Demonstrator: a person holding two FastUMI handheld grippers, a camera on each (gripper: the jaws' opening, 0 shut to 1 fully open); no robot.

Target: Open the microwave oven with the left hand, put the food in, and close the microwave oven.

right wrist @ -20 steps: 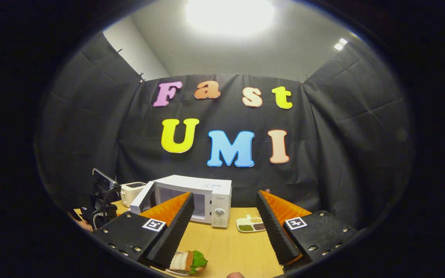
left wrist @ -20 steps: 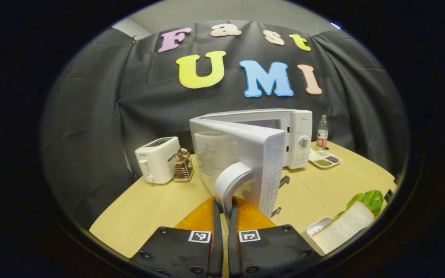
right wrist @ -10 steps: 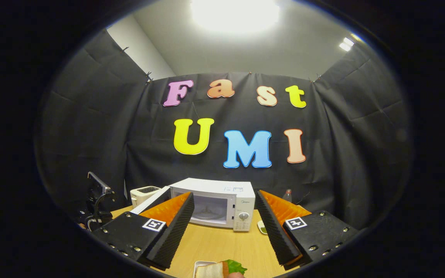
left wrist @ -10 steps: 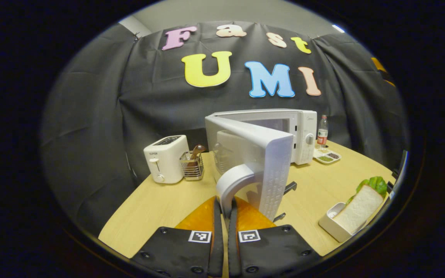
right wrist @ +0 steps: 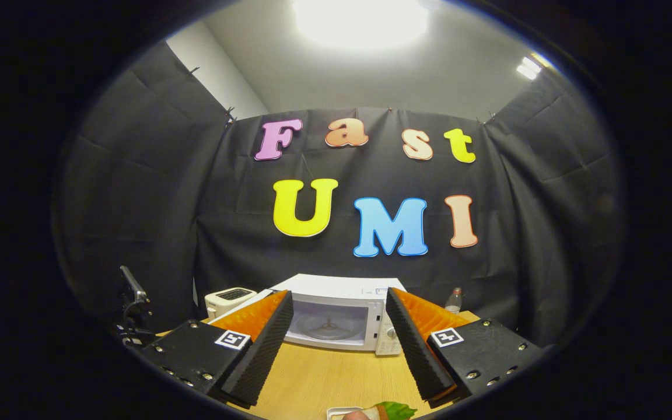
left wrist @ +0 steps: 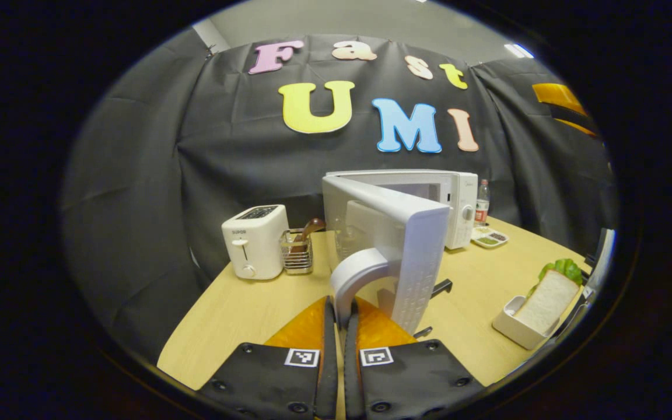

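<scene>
Your left gripper (left wrist: 339, 318) sits low at 6 o'clock in the left gripper view, levelled over the table (left wrist: 237, 309) and pointing at the oven. Its fingers are pinched together on the lower end of the curved door handle (left wrist: 354, 279), one on each side, with only a thin gap between them. Just past the handle, the door (left wrist: 397, 245) stands swung wide out toward you, edge-on near the centre. At 4 o'clock, near the table's edge, the sandwich (left wrist: 549, 294) leans in a white tray (left wrist: 514, 331), lettuce poking out at its top. At 9 o'clock from the door stand a wire holder (left wrist: 297, 256) and, beside it, a toaster (left wrist: 254, 240). Behind the door is the oven (left wrist: 458, 204) body with its dial panel; a sectioned dish (left wrist: 489, 237) and a bottle (left wrist: 481, 203) lie at 3 o'clock of it, by the wall.

Your right gripper (right wrist: 339, 338) is held higher and tilted up, so the right gripper view takes in much wall and ceiling. Its fingers are spread wide with nothing between them. A bit of the sandwich (right wrist: 385, 411) shows at 6 o'clock, below the fingers. Farther on, framed in the gap, the oven (right wrist: 336, 318) cavity is open and its turntable visible. The toaster (right wrist: 228, 298) is at 9 o'clock of it, the bottle (right wrist: 454, 300) at 3 o'clock.
</scene>
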